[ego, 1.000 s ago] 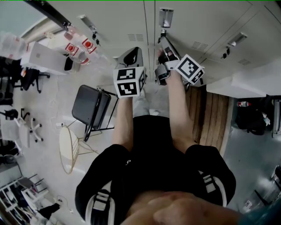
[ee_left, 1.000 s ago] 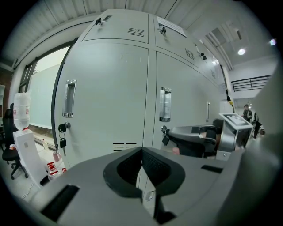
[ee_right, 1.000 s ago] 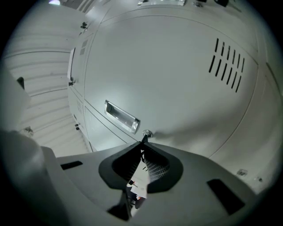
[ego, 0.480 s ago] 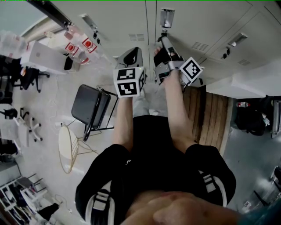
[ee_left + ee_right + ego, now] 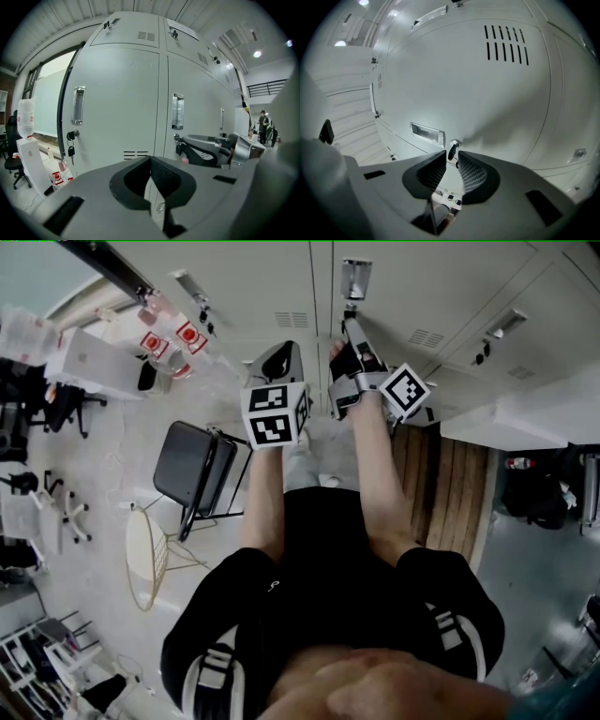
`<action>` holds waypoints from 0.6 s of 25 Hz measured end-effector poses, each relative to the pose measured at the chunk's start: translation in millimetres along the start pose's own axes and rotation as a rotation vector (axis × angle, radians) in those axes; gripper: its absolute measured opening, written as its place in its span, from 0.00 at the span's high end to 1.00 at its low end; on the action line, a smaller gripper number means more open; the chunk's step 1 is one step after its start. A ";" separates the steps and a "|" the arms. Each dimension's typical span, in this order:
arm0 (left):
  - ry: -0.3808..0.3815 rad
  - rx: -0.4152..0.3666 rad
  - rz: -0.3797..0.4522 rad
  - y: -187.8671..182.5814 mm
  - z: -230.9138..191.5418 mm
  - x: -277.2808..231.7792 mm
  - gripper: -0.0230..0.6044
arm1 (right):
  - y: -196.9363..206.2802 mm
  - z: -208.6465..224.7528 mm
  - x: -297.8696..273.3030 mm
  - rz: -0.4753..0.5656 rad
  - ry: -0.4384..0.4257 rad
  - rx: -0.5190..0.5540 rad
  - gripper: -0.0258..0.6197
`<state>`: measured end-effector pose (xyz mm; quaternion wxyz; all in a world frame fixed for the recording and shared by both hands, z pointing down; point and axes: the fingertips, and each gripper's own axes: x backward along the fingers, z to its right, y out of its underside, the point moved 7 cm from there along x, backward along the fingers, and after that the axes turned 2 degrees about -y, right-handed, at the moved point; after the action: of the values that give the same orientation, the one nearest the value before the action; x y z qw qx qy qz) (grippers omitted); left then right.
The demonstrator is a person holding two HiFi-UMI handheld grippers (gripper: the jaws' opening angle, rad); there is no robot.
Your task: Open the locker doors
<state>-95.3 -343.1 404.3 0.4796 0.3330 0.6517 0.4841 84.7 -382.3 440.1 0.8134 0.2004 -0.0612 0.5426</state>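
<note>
Pale grey locker doors (image 5: 281, 282) fill the top of the head view, each with a recessed metal handle (image 5: 354, 277). My right gripper (image 5: 349, 329) is up against one door's lock, just below that handle. In the right gripper view its jaws are opening, a narrow gap between them, and the dark key (image 5: 452, 150) in the round lock (image 5: 454, 142) sits at the tips of the right gripper (image 5: 452, 158), the pads not pressing it. My left gripper (image 5: 284, 352) hangs back from the doors; in its own view the left gripper (image 5: 151, 163) is shut and empty.
A black folding chair (image 5: 192, 465) and a round wire stand (image 5: 145, 559) are on the floor to the left. Wooden slats (image 5: 445, 484) lie to the right. Another locker (image 5: 112, 108) has keys (image 5: 70, 150) hanging from its lock. A person (image 5: 262, 123) stands far off.
My right gripper has moved up to the lock under the handle and its marker cube has turned. The left gripper has stayed where it was.
</note>
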 end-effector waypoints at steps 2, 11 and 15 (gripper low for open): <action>0.003 0.004 -0.001 0.3 0.7 -0.8 0.95 | -2.5 -1.6 0.9 -0.011 0.010 0.057 0.80; 0.021 0.018 -0.001 3.9 3.1 -3.4 0.95 | -10.8 -38.3 -0.6 -0.050 0.099 0.577 0.72; 0.012 0.035 0.010 1.9 -3.6 -2.9 0.95 | -7.4 -57.8 -8.6 -0.086 0.145 0.837 0.71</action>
<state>-97.8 -346.2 407.2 0.4676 0.3416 0.6613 0.4769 81.1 -369.5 382.8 0.6858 0.4769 0.2304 0.4991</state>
